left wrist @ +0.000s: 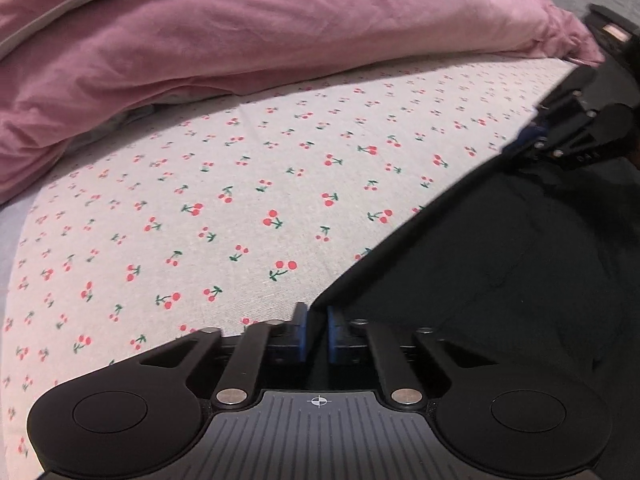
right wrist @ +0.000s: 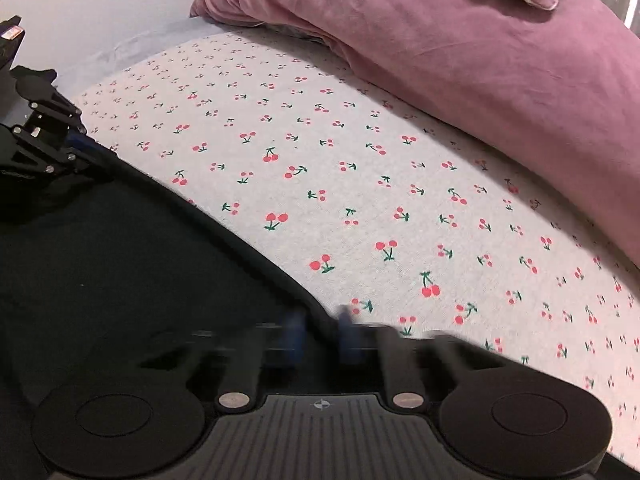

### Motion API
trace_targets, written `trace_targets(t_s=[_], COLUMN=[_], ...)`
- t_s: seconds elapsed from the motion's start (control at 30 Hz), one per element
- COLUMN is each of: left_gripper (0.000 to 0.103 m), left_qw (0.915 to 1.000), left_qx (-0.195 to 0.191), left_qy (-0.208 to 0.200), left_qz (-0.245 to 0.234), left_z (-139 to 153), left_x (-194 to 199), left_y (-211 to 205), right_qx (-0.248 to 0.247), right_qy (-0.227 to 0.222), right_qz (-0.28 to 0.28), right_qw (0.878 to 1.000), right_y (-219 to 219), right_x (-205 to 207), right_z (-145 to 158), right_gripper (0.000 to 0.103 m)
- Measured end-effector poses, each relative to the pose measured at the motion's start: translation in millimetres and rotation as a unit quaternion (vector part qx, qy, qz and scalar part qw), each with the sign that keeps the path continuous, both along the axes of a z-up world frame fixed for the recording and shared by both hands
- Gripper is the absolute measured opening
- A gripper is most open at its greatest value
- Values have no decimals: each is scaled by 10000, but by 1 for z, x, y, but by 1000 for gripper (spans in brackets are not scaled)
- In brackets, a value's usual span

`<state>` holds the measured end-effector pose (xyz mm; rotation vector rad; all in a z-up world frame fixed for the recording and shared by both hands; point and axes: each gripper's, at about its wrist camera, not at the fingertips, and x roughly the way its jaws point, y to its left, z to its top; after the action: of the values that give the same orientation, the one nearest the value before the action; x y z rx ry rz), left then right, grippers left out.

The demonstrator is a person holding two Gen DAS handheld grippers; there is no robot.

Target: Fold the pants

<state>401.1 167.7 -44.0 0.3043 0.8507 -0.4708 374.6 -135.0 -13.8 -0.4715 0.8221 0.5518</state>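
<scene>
Both grippers, left gripper (left wrist: 317,322) and right gripper (right wrist: 320,330), are pinching the black pants' (left wrist: 500,280) edge over the cherry-print sheet (left wrist: 240,200).

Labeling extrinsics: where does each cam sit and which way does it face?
Left wrist: on the left gripper, facing along its fingers over the cherry-print sheet toward the pink duvet; right gripper at right.
Right wrist: on the right gripper, same heading; left gripper at left.
Shared: sheet, duvet, black pants, whose edge both grippers pinch.
</scene>
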Motion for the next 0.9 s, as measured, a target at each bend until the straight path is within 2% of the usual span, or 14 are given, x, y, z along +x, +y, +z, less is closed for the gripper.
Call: trace_targets(t_s=[0.03, 0.17, 0.33, 0.6, 0.77, 0.9], left_gripper=[2, 0, 0, 0, 0, 0], left_qw=[9999, 9985, 9971, 9931, 9916, 9905], left_qx=[39, 131, -72, -303, -509, -857], left_qy=[-93, -408, -540, -993, -1074, -890], left_qz=[87, 331, 522, 547, 514, 596], left_z=[2, 20, 52, 98, 104, 91], left_x=[-4, -25, -57, -145, -206, -248], left_y=[-3, -13, -14, -11, -3, 9], right_qx=[-76, -317, -271, -373, -407, -386], right_qy=[-97, -664, -1161, -1834, -2082, -2048], right_qz=[-45, -198, -364, -431, -351, -237], right_qw=[9999, 9971, 9922, 9814, 9766, 9777], right_y=[3, 13, 13, 13, 11, 9], right_x=[-5, -23, -67, -161, -231, -289], right_z=[1, 13, 52, 101, 103, 88], right_gripper=[0, 0, 0, 0, 0, 0])
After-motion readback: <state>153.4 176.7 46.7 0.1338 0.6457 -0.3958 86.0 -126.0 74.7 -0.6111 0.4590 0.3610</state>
